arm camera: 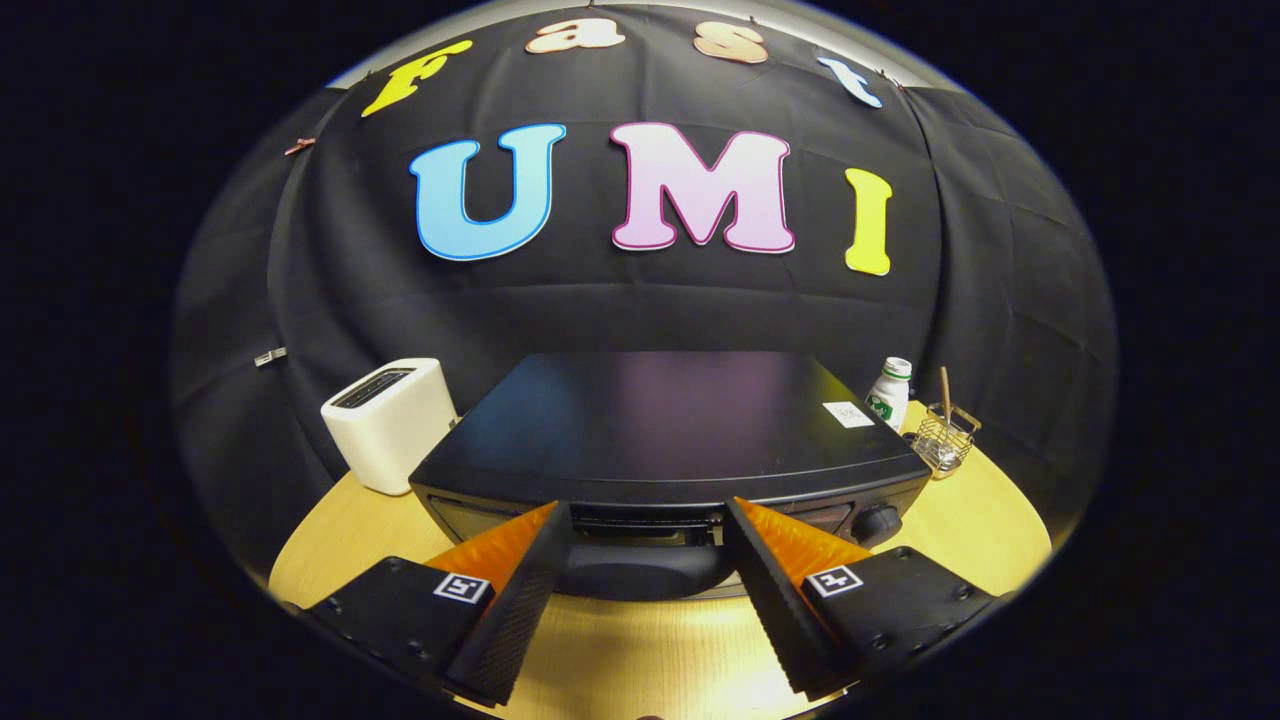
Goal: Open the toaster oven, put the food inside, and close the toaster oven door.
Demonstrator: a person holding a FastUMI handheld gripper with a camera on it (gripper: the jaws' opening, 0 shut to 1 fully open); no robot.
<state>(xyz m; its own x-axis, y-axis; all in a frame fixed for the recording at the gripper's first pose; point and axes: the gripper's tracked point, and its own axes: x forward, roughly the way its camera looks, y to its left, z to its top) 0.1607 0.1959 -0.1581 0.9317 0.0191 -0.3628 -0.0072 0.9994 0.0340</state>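
While the gripper point(648, 520) hangs with jaws apart (nothing held), the toaster oven point(665, 440) door handle point(645, 578) lies crosswise just ahead, spanning the gap.

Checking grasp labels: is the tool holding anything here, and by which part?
Nothing is held. The tool is open, its fingers spread either side of the toaster oven's door handle, not pressing on it.

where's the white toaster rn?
Gripper view: white toaster stands on the table left of the black toaster oven, beyond the open claw.
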